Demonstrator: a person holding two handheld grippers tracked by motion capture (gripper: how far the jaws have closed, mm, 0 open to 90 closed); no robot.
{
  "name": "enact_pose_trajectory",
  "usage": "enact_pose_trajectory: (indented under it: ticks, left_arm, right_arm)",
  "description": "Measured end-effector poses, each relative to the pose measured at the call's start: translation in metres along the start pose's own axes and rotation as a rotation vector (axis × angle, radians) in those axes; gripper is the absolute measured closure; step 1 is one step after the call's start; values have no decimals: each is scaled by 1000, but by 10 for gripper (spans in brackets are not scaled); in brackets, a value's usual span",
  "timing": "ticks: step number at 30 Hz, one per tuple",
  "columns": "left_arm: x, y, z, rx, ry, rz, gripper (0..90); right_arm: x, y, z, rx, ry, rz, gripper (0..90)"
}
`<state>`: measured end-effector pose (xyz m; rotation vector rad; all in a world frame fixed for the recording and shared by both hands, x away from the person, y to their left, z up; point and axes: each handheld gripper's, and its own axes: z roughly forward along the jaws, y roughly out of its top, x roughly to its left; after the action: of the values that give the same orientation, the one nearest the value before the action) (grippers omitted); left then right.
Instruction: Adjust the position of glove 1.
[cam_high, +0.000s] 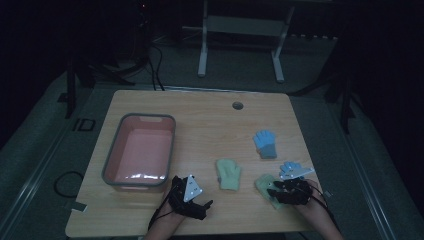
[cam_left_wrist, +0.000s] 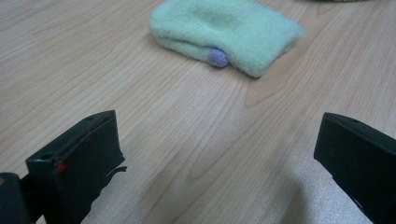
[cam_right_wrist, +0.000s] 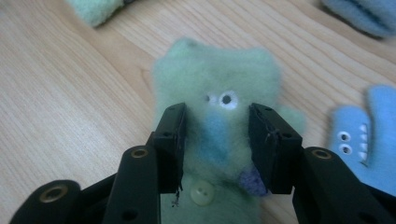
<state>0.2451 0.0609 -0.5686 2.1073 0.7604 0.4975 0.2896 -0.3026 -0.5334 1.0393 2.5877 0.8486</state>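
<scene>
Jaws of the right gripper (cam_right_wrist: 217, 140) straddle the fuzzy green monster-face mitten (cam_right_wrist: 215, 79), half-spread, apparently unpressed; closing may pinch only fluff, or drag the blue mitten (cam_right_wrist: 369, 140) just right.

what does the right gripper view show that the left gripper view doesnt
Right gripper view: a green glove with eyes, a blue patch and a pale button, lying between the right gripper, whose jaws stand apart on either side of it; a blue glove with eyes lies beside it.

Left gripper view: the left gripper, jaws wide apart over bare wood, and a green mitten with a small purple bobble ahead.

Both: the wooden table and green fleece handwear lying on it.
</scene>
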Motion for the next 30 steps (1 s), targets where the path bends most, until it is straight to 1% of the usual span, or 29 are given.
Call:
enact_pose_trajectory:
  ticks: [3,5,10,12,14,16,17,19,21,22,23,26,28,29,30]
  left_arm:
    - [0,0,0,-2,0,3,8]
    - [0,0,0,-1,0,3,8]
    - [0,0,0,0,1,5,8]
    - [0,0,0,1,2,5,8]
    - [-1,0,0,1,2,6,8]
    - [-1,0,0,0,2,6,8]
    - [-1,0,0,-3,2,3,9]
    - [0,0,0,0,0,4,8]
    - [0,0,0,0,0,2,8]
    - [0,0,0,2,0,6,8]
    - [-1,0,0,2,0,7,8]
    - [-1,0,0,0,1,9,8]
    - [-1,0,0,-3,2,7,8]
    - [-1,0,0,0,2,11,8]
    - [-1,0,0,0,1,11,8]
  right_arm:
    - [1,-3,0,-15,-5,-9,572]
    - [1,-3,1,-16,-7,-14,597]
    - [3,-3,2,-11,-16,-19,746]
    - [4,-2,1,5,-35,6,789]
    - [10,0,2,12,-76,-10,817]
    - [15,2,2,13,-108,-2,839]
    - [16,3,0,8,-117,14,848]
    - [18,7,-5,-23,-132,41,858]
    - [19,15,-12,-67,-148,80,860]
    - [19,18,-15,-77,-157,87,860]
    - [21,24,-18,-94,-178,102,861]
    - [25,34,-22,-120,-218,133,861]
    - [28,41,-23,-131,-255,141,861]
    - [30,45,-25,-142,-278,154,861]
    - [30,48,-26,-147,-288,161,861]
